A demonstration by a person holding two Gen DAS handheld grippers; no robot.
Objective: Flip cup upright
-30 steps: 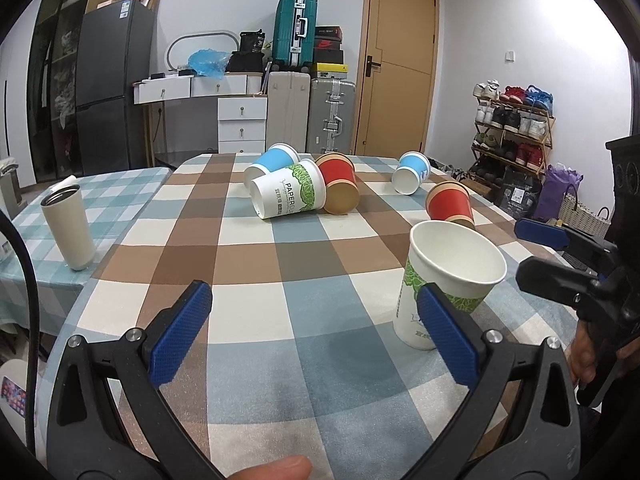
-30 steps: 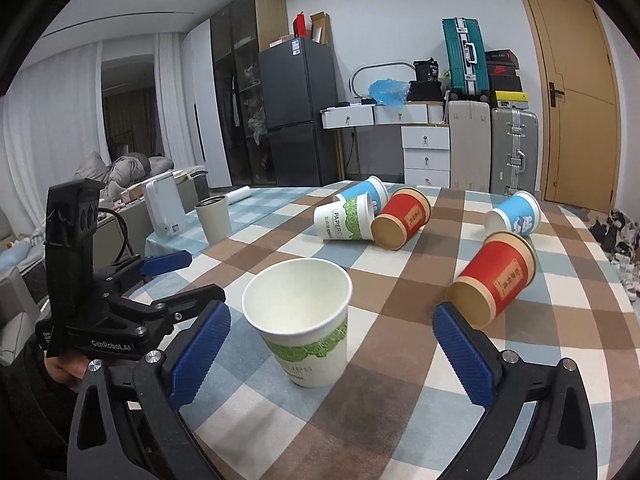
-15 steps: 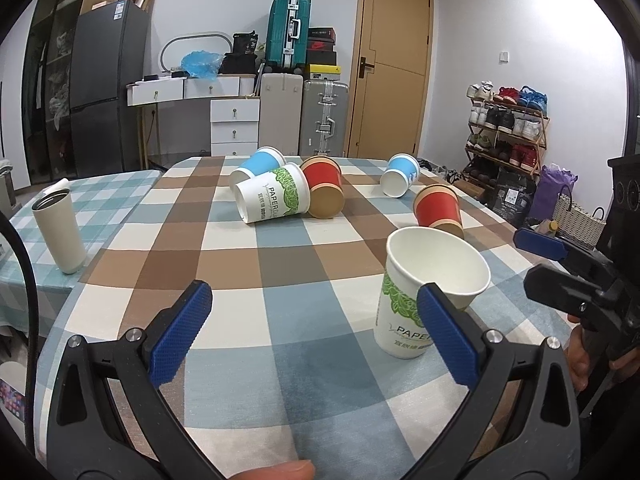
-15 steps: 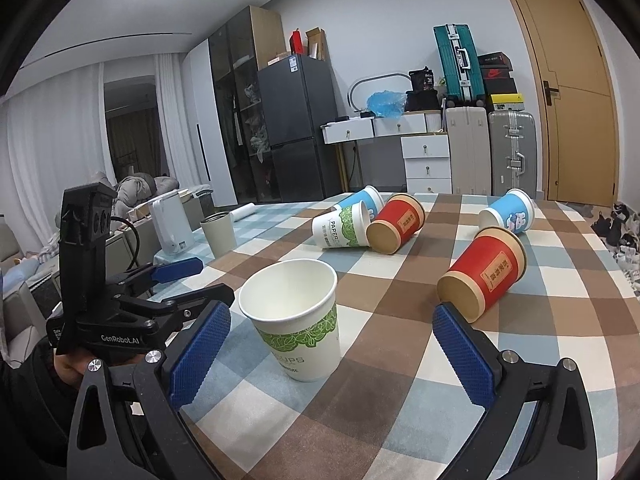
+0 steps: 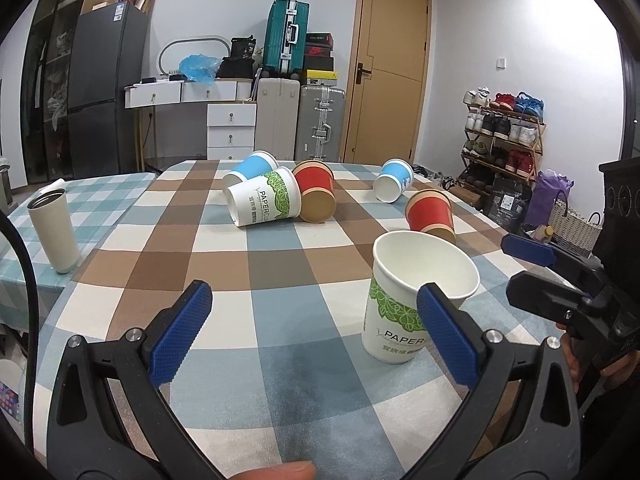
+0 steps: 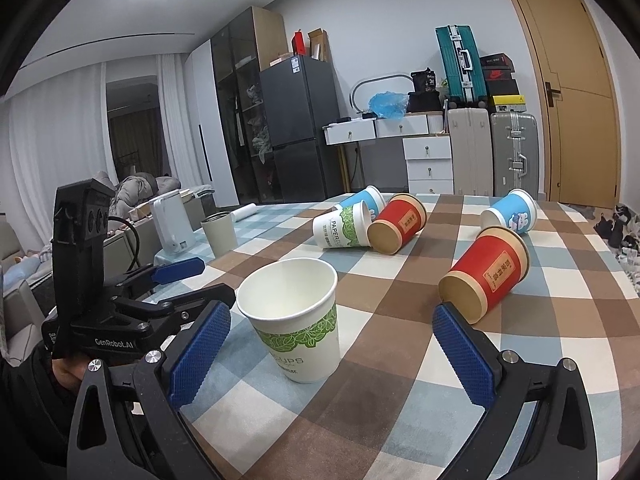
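A white paper cup with green leaf print (image 6: 294, 322) stands upright on the checked tablecloth (image 6: 400, 392), near a fallen red paper cup (image 6: 486, 276). The left gripper (image 5: 316, 340) and right gripper (image 6: 330, 354) gape wide, holding nothing

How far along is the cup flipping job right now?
Done: one white and green cup stands upright near the table's front. In hand: nothing; the left claw and right claw are both open and empty. Left: five cups on their sides, the near red cup, the red, white and blue cluster, and a far blue cup.
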